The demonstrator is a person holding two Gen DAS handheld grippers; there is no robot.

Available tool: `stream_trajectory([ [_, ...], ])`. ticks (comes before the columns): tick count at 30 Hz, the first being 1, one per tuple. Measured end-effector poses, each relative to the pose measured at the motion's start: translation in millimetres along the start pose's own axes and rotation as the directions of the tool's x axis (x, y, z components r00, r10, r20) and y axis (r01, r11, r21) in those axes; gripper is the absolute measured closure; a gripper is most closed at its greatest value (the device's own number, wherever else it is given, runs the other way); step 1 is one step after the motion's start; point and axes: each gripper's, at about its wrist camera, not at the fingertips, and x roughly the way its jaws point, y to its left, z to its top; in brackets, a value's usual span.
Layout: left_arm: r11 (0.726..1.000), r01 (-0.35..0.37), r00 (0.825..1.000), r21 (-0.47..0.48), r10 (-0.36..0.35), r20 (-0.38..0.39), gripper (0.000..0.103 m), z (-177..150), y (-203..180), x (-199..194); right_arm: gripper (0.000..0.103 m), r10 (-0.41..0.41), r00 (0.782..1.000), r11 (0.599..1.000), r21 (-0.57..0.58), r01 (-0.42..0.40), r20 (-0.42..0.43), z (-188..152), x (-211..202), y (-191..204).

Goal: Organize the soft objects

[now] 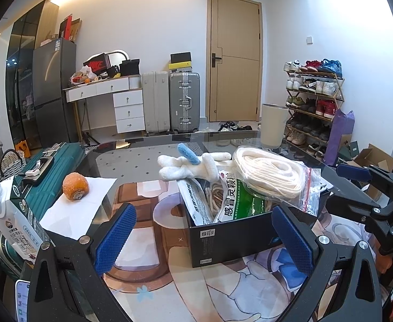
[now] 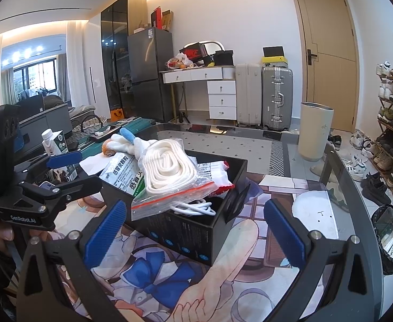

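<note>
A black box (image 1: 231,237) (image 2: 185,230) stands on the glass table, stuffed with soft things. On top lies a zip bag of coiled white rope (image 1: 271,174) (image 2: 169,171), with green-and-white medicine packets (image 1: 236,201) (image 2: 124,177) under it. A white plush toy with a blue ear (image 1: 188,165) (image 2: 128,141) rests on the box's far side. My left gripper (image 1: 204,238) is open, low in front of the box, holding nothing. My right gripper (image 2: 193,237) is also open around the box's near corner, apart from it.
An orange fruit (image 1: 75,187) sits on white paper (image 1: 75,209) at the left, beside a milk carton (image 1: 11,220) (image 2: 58,145). A cream bin (image 1: 273,124) (image 2: 314,131) stands beyond the table. A shoe rack (image 1: 314,102) lines the right wall.
</note>
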Motion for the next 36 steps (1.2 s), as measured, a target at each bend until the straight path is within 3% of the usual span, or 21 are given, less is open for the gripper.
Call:
stream_trajectory([
  [36, 0.999, -0.017, 1.0, 0.035, 0.017, 0.001, 0.0, -1.3, -1.7, -0.1, 0.0, 0.001, 1.0, 1.0, -0.003, -0.001, 0.001, -0.3, 0.6, 1.1],
])
